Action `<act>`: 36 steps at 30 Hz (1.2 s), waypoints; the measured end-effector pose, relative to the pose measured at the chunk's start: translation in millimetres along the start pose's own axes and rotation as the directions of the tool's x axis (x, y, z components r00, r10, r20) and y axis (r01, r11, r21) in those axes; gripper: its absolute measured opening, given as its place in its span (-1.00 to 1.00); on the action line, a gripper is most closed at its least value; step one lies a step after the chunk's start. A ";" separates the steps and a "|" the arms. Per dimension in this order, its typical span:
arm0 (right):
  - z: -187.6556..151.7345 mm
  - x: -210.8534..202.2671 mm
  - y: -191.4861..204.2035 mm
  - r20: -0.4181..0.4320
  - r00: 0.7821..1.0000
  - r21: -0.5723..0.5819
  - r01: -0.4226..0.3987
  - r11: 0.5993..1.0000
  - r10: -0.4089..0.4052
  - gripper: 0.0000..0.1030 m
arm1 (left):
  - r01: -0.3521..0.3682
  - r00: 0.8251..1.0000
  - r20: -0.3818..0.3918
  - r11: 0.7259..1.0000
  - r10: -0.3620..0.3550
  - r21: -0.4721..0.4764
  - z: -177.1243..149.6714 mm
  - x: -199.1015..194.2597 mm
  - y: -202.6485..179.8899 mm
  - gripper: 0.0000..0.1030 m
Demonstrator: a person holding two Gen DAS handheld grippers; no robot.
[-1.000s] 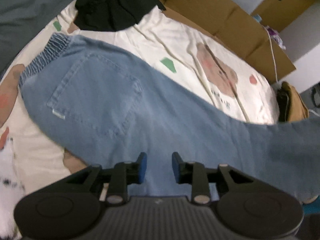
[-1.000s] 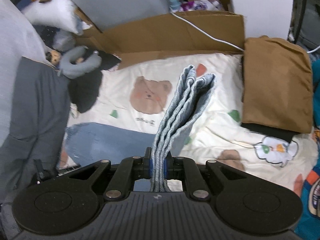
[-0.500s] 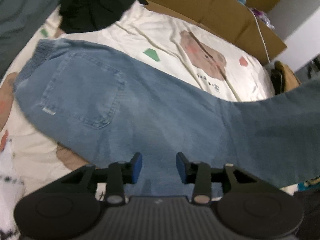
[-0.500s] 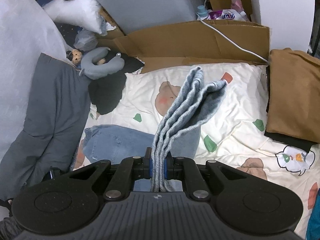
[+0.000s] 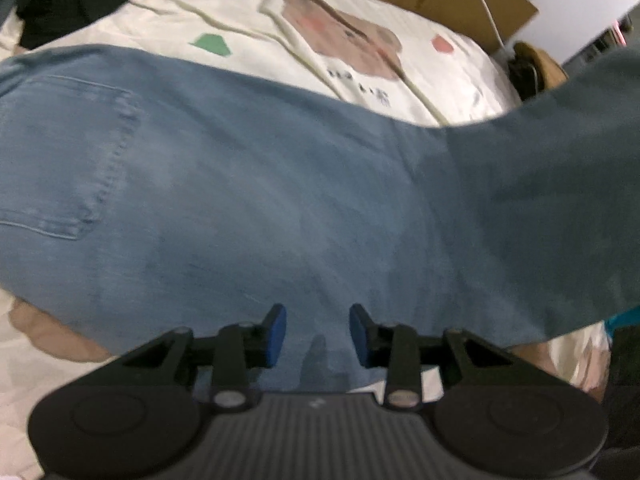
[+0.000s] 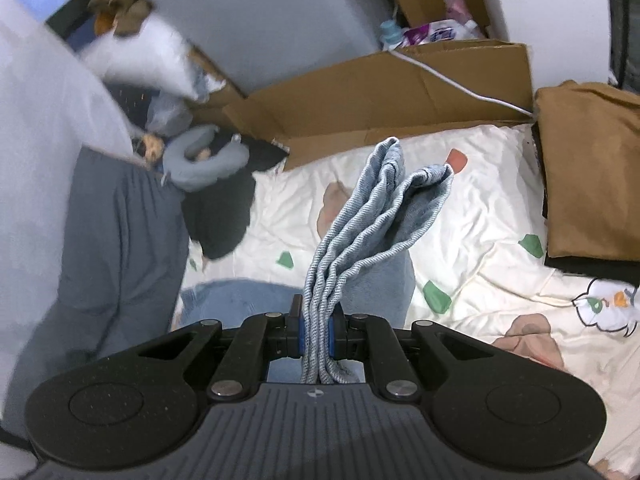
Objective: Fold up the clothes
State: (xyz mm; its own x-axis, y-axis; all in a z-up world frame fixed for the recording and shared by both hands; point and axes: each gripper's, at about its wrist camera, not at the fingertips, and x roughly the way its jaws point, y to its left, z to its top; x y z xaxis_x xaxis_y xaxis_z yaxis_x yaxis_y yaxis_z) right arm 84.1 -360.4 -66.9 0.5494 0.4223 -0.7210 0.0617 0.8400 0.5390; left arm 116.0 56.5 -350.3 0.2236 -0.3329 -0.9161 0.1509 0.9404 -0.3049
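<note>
Light blue jeans (image 5: 248, 200) lie across a cream bedsheet (image 5: 280, 36) printed with bears, back pocket at the left, one leg lifting off to the right. My left gripper (image 5: 316, 334) hovers close over the thigh part, its jaws closing slowly with only a gap between them; the pads are clear of the denim. In the right wrist view my right gripper (image 6: 316, 332) is shut on the bunched hem end of the jeans (image 6: 372, 220), which stands up in front of the camera.
Flattened cardboard (image 6: 392, 96) lines the far edge of the bed with a white cable across it. A brown folded garment (image 6: 588, 176) sits at the right, a black garment (image 6: 224, 216) and grey bedding (image 6: 120, 248) at the left.
My left gripper has dropped lower and slid right along the jeans, which now fill its view. The right gripper has carried the held leg end a little sideways, grip unchanged.
</note>
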 end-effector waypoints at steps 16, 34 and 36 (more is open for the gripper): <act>2.3 -1.9 -2.4 0.031 0.999 0.049 0.011 0.999 -0.012 -0.81 | 0.086 0.994 -0.064 0.996 -0.084 0.033 10.6 79.6 -15.9 -0.67; -0.1 10.2 10.2 -0.019 1.000 0.003 0.001 1.000 0.000 -0.82 | 0.115 0.992 0.044 0.992 -0.117 0.053 136.8 124.3 -51.7 -0.78; -0.4 11.8 13.0 -0.022 1.000 -0.002 -0.001 1.000 0.001 -0.82 | 0.101 0.993 0.053 0.994 -0.103 0.042 148.5 134.8 -55.0 -0.78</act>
State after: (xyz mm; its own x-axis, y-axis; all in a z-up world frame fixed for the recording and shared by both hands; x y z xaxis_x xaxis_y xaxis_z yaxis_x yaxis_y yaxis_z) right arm 91.1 -344.4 -68.6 0.5308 0.4305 -0.7300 0.0593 0.8404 0.5388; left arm 280.8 -50.5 -418.4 0.2580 -0.4310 -0.8647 0.2129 0.8984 -0.3842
